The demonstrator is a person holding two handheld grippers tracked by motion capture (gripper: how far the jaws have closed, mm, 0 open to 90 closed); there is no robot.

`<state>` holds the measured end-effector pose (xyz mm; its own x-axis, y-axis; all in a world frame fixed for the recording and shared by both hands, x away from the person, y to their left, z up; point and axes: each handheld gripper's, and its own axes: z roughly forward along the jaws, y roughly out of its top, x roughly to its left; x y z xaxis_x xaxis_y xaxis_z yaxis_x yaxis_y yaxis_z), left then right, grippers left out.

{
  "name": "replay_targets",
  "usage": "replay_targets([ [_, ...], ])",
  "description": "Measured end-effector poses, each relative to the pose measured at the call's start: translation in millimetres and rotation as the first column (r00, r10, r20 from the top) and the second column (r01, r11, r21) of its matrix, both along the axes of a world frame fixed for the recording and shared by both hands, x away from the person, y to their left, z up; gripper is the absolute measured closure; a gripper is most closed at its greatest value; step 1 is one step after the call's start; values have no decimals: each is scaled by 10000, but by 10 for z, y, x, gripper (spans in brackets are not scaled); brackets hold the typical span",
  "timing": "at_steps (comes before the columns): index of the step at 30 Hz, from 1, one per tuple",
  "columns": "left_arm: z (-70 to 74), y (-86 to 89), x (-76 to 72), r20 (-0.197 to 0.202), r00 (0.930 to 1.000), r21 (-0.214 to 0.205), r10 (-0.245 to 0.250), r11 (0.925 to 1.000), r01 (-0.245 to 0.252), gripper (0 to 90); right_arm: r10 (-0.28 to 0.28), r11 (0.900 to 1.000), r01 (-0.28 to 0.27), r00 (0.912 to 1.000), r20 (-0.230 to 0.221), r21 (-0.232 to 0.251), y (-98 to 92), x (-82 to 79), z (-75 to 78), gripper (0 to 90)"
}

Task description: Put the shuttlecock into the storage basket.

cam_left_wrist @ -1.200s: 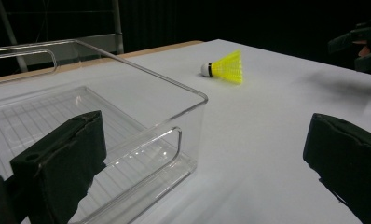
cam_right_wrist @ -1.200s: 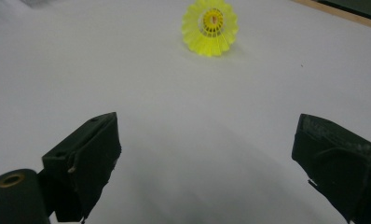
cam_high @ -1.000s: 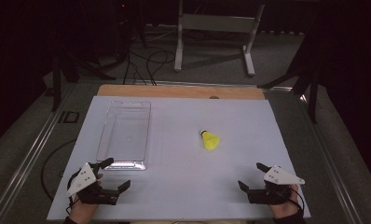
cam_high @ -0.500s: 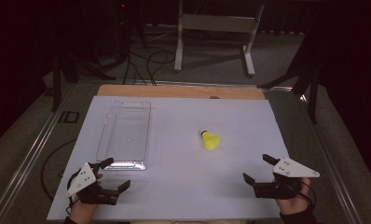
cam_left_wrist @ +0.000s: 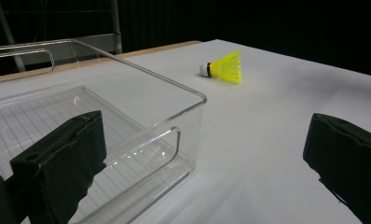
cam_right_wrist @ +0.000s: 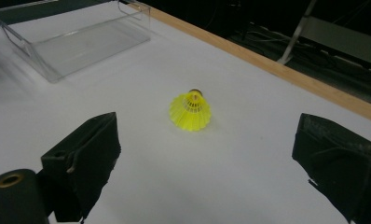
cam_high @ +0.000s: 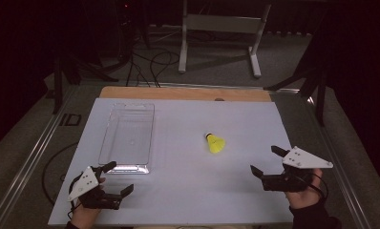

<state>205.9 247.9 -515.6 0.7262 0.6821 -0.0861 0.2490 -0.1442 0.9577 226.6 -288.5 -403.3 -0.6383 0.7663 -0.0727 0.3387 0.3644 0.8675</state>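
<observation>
A yellow shuttlecock (cam_high: 216, 142) lies on its side on the white table, right of centre. A clear plastic tray (cam_high: 128, 136) sits empty on the left half. My left gripper (cam_high: 119, 179) rests open at the near left corner, just in front of the tray's near end. My right gripper (cam_high: 265, 161) is open and raised at the near right, pointing toward the shuttlecock (cam_right_wrist: 190, 111), which lies ahead between its spread jaws and apart from them. In the left gripper view the tray (cam_left_wrist: 174, 140) is close in front and the shuttlecock (cam_left_wrist: 224, 66) lies farther off.
The white table top (cam_high: 188, 191) ends in a wooden strip (cam_high: 178, 93) at the far side. Metal rails run along both sides. Beyond the table stand a white frame stand (cam_high: 219, 28) and cables on a dark floor.
My right gripper has lifted off the table and moved right and forward, turning toward the shuttlecock. The left gripper, tray and shuttlecock have stayed put.
</observation>
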Motion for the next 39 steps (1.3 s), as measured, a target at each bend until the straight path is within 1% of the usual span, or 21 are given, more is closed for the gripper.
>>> replay_targets([
  [1,1,1,-1,1,10000,0,-7,10000,7,2,10,10000,-10,10000,46,50,4,12,19,78],
  [4,2,2,-3,-1,10000,-14,-3,10000,3,2,-25,10000,25,9999,106,-15,23,56,77,78],
  [5,0,2,-2,-4,10000,-25,-8,10000,8,2,57,10000,-57,9999,96,23,27,72,97,78],
  [9,0,0,-2,-10,10000,0,-32,10000,32,2,-19,9999,17,9999,148,109,48,133,163,78],
  [13,1,0,-3,-12,10000,-31,-36,10000,36,2,-137,9999,137,9999,56,67,67,193,203,77],
  [17,0,-1,-1,-27,10000,-33,-50,10000,50,2,-194,9998,193,9998,-27,-80,100,249,238,77],
  [18,0,-1,-2,-23,10000,-18,-57,10000,57,2,-172,9998,172,9999,-14,-134,108,266,245,77],
  [21,2,1,-2,-14,10000,-26,-48,10000,48,2,-121,9998,118,9998,-181,-131,141,324,254,77],
  [25,1,1,-2,8,10000,-16,-54,10000,54,2,-4,9995,-7,9995,-323,-328,187,422,267,77],
  [27,0,1,0,-6,10000,-23,-52,10000,52,2,-10,9994,-1,9996,-293,-348,204,465,282,77],
  [32,-1,3,1,-20,10000,-34,-60,10000,60,2,-55,9991,37,9991,-418,-420,247,586,306,77],
  [33,-1,2,1,-12,10000,-32,-57,10000,57,2,5,9991,-25,9990,-454,-435,258,607,306,77],
  [36,-2,1,0,-32,10000,-43,-66,10000,66,2,-81,9986,52,9985,-550,-535,301,673,294,78],
  [37,-1,2,0,-35,10000,-58,-76,10000,76,2,-200,9984,167,9980,-595,-546,316,698,287,78],
  [39,-2,3,0,-40,10000,-60,-74,10000,74,2,-217,9977,170,9972,-721,-654,342,752,266,77],
])
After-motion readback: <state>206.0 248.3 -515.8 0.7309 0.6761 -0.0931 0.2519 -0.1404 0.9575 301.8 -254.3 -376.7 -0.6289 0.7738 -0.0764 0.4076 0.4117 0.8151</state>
